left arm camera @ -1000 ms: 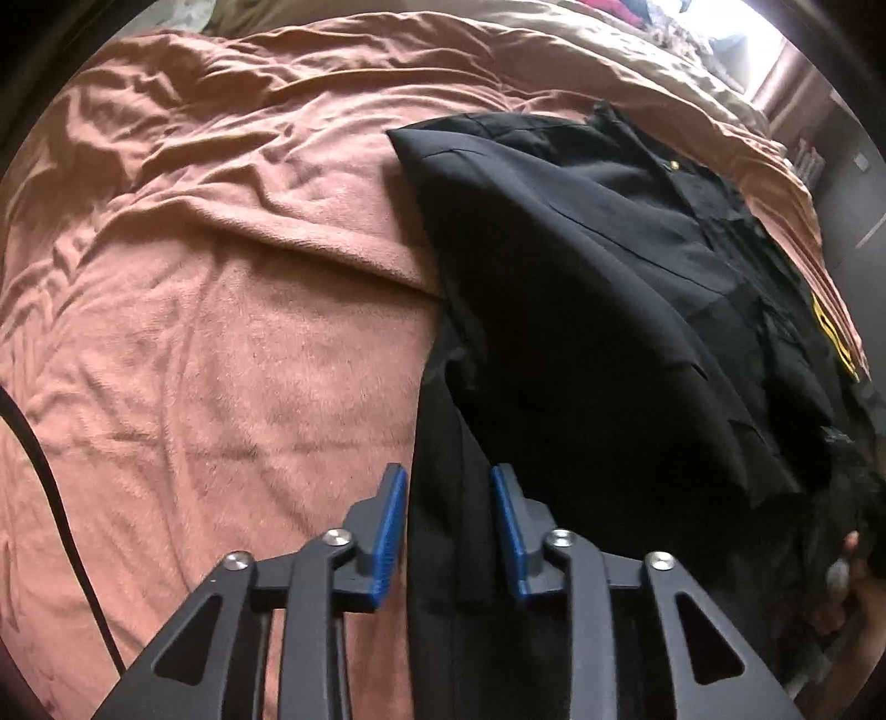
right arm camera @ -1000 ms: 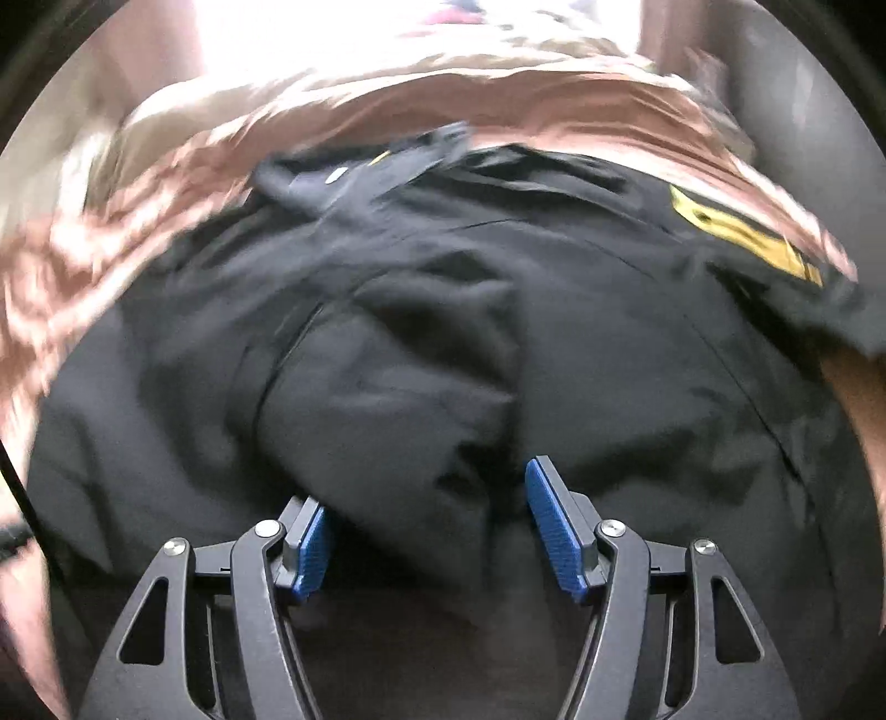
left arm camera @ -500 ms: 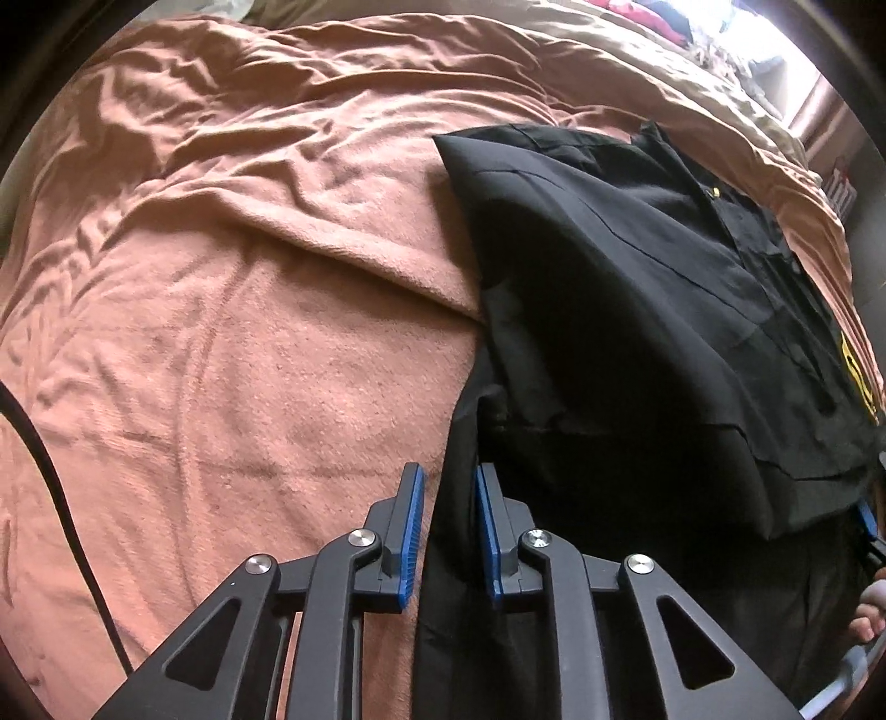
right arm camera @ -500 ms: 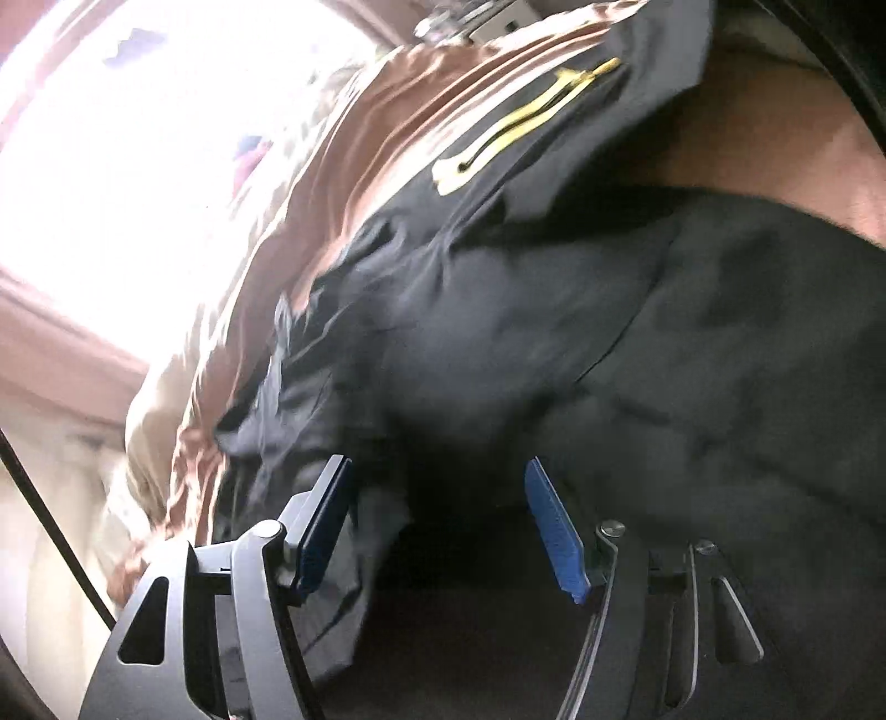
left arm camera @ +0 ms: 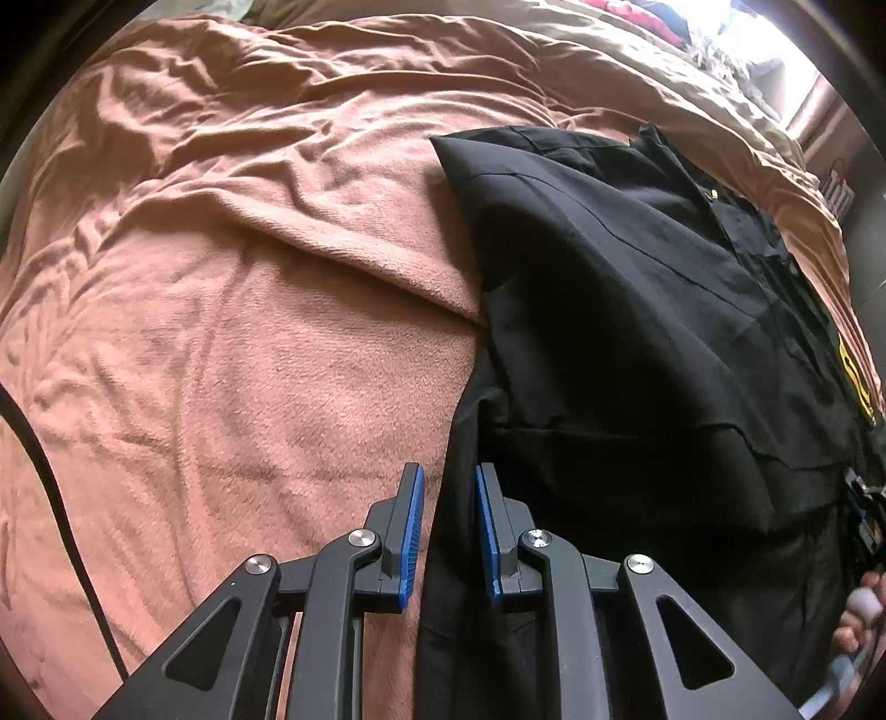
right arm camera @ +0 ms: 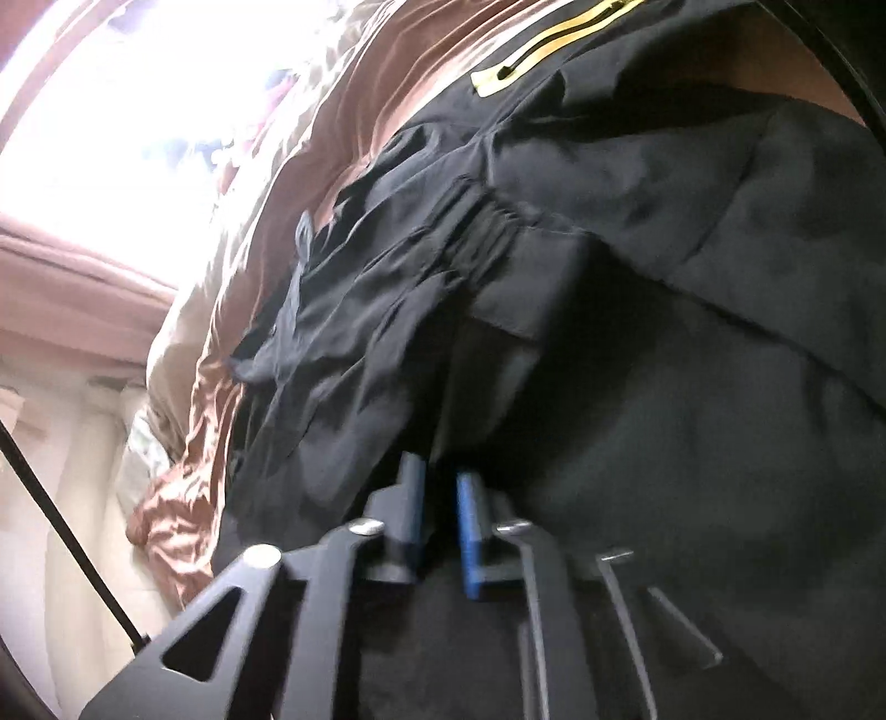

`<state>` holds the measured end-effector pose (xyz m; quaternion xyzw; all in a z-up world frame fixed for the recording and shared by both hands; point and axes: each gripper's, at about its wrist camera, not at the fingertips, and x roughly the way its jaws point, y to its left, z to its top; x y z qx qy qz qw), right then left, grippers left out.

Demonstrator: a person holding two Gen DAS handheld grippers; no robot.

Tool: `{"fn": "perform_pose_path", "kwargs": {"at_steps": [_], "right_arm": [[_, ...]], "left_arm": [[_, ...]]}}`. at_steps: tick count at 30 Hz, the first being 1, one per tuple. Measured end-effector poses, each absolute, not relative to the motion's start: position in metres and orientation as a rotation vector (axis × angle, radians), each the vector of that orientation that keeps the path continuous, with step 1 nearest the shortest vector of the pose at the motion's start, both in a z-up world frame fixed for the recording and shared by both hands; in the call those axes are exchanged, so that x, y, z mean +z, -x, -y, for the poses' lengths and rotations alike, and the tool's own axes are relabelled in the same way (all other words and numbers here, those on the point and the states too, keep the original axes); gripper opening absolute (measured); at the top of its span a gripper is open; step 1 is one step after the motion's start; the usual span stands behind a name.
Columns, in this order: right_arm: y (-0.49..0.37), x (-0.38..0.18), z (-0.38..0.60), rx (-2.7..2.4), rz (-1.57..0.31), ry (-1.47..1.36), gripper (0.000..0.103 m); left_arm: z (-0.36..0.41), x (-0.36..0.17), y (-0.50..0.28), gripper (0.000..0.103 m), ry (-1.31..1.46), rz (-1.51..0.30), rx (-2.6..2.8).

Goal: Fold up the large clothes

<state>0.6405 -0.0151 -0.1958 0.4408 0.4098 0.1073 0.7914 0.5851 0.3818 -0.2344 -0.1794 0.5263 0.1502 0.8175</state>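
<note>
A large black jacket (left arm camera: 637, 310) with a yellow stripe (left arm camera: 855, 382) lies on a pinkish-brown blanket (left arm camera: 232, 343); its left half is folded over the middle. My left gripper (left arm camera: 448, 498) is shut on the jacket's near left edge, with black cloth between the blue pads (left arm camera: 412, 520). In the right wrist view my right gripper (right arm camera: 440, 509) is shut on a fold of the same black jacket (right arm camera: 664, 387), low against the cloth. The yellow stripe (right arm camera: 548, 47) shows at the top there.
The blanket covers a bed, with a beige cover (left arm camera: 637, 72) and bright window light at the far end. A black cable (left arm camera: 50, 498) hangs at the left. The holder's right hand (left arm camera: 858, 615) shows at the right edge.
My right gripper has closed from wide open onto the jacket cloth and tilted low against it. My left gripper has narrowed onto the jacket's edge and shifted slightly left.
</note>
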Motion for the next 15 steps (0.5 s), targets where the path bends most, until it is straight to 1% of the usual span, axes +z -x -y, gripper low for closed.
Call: {"fn": "perform_pose_path", "kwargs": {"at_steps": [6,11,15], "right_arm": [[-0.651,-0.188,0.035,0.178,-0.781,-0.914,0.0],[-0.656,-0.213,0.051,0.173,-0.82,-1.037,0.0],[-0.658,-0.204,0.042,0.174,-0.835,-1.039,0.0]], "left_arm": [[-0.385,-0.237,-0.584,0.02,0.396,-1.112,0.31],[-0.384,-0.236,-0.587,0.02,0.373,-1.123,0.306],[-0.382,-0.231,-0.586,0.02,0.393,-1.112,0.326]]}}
